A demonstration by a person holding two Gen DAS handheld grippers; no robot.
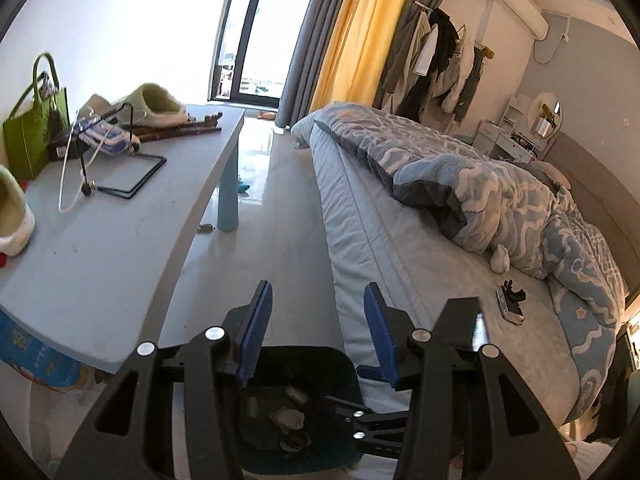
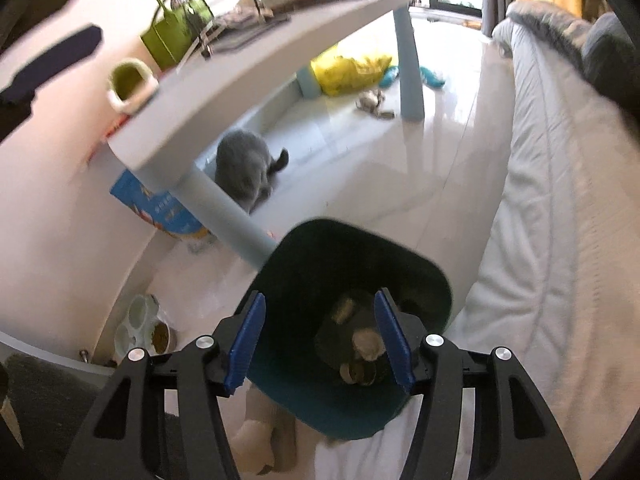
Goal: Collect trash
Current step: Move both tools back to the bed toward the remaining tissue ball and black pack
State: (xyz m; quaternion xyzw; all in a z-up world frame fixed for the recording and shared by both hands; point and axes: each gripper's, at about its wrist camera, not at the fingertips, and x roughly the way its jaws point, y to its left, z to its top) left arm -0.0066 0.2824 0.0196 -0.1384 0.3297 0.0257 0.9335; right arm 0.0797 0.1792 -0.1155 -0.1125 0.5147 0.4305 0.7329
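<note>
Dark teal bin [image 2: 352,408]. Pale blue table [image 1: 120,216], light blue legs. Lime green bag [image 1: 34,136]. Yellow curtain [image 1: 360,32] beside grey one. Blue-and-white swirl-patterned blanket [image 1: 520,208]. Grey cat [image 2: 244,168]. Yellow plastic bag [image 2: 348,68] under table. Blue gripper pads [image 2: 246,344].

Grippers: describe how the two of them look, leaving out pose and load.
The left gripper and the right gripper look the same: black angular plastic frames with triangular cut-outs and round silver bolt heads. Each has two flat fingers faced with ribbed blue pads. No cables or sleeves show.
</note>
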